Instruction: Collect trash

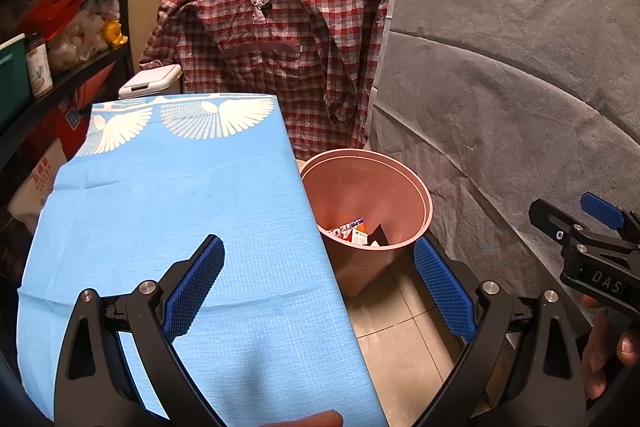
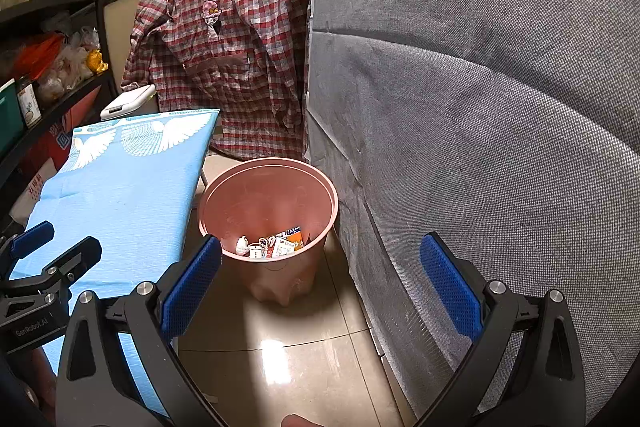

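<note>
A pink plastic bin [image 1: 372,259] [image 2: 276,267] stands on the tiled floor beside a table with a blue cloth [image 1: 180,227] [image 2: 116,195]. Inside the bin lies trash [image 1: 354,231] [image 2: 276,245]: small cartons, wrappers and a crumpled white piece. My left gripper [image 1: 320,279] is open and empty, over the table's right edge, with the bin just ahead between its pads. My right gripper [image 2: 320,283] is also open and empty, above the floor in front of the bin. Each gripper shows in the other's view, at the frame's side [image 1: 588,239] [image 2: 44,267].
A grey fabric-covered panel [image 1: 512,99] [image 2: 500,107] walls off the right side close to the bin. A red checked shirt [image 1: 280,39] [image 2: 224,51] hangs behind. Black shelves [image 1: 60,67] with jars and bags line the left. A white lidded box [image 1: 150,83] sits behind the table.
</note>
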`<state>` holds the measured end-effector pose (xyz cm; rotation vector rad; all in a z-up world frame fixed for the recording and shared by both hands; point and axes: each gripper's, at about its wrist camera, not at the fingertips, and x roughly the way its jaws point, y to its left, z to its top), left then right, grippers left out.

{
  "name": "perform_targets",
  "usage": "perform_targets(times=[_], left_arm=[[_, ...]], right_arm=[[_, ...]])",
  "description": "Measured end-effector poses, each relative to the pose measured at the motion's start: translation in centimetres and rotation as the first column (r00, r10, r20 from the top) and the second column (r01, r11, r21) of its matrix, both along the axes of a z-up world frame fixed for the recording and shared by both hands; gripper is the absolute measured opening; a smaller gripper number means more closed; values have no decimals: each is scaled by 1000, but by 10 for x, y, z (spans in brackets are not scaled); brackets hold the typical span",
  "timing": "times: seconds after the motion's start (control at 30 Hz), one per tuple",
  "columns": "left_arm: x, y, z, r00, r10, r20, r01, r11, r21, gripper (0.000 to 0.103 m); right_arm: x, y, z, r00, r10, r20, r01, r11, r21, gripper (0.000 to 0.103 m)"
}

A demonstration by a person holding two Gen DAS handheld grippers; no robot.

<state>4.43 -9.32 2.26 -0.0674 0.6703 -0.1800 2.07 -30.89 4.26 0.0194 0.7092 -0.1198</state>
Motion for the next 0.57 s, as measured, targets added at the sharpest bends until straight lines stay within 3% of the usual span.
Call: perform_targets(times=[0.57], left_arm=[[1,1,0,1000,0,-18,0,1000,-6,93]], right_arm=[[3,0,-2,1000,-1,-3,1,1000,1,98]])
